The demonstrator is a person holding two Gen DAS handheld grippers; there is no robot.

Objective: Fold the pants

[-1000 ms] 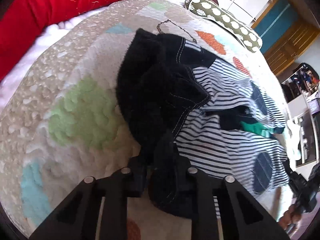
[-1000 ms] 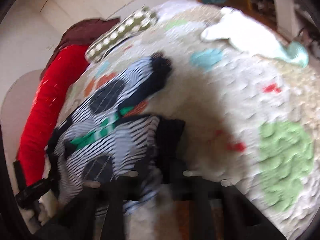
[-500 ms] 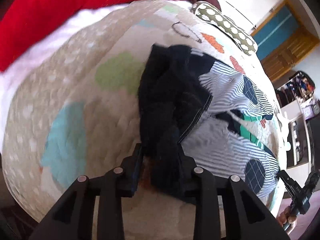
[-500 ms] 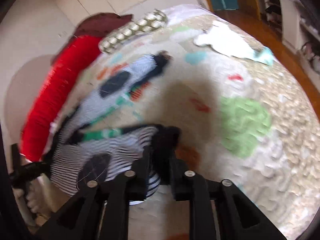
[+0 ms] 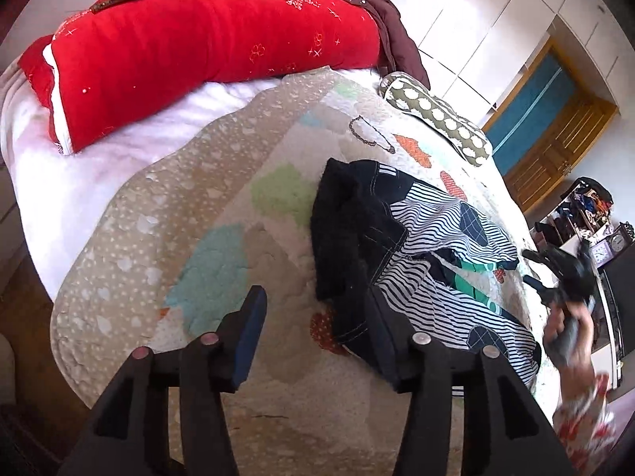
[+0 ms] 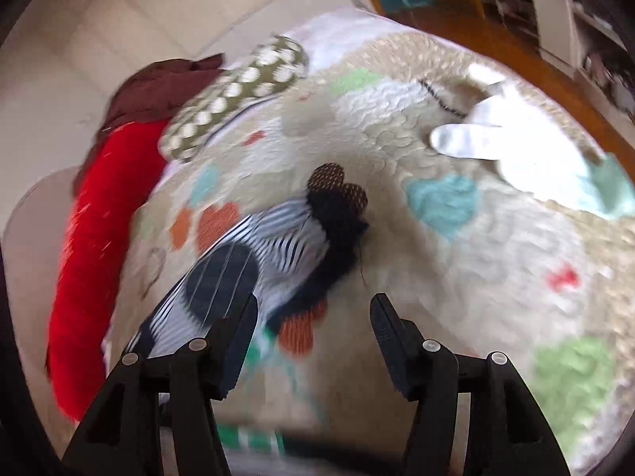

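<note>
The pants [image 5: 428, 254] are black-and-white striped with a black fleecy waist, dark patches and green trim. They lie rumpled on the quilted bed cover [image 5: 178, 214]. My left gripper [image 5: 315, 307] is open and empty, just above the cover, its right finger beside the black waist end. My right gripper [image 6: 313, 313] is open and empty above a striped leg [image 6: 254, 254] with a black cuff; that view is blurred. The right gripper and hand also show in the left wrist view [image 5: 567, 277].
A long red pillow [image 5: 198, 51] and a dark brown cloth [image 5: 381, 20] lie at the head of the bed. A green dotted bolster [image 5: 436, 119] lies along the far side. White and teal clothes [image 6: 516, 146] lie on the cover. Shelves and a wooden door stand beyond.
Both grippers have let go of the pants and opened. The left one has drawn back and up; the right one has lifted away from the cuff.
</note>
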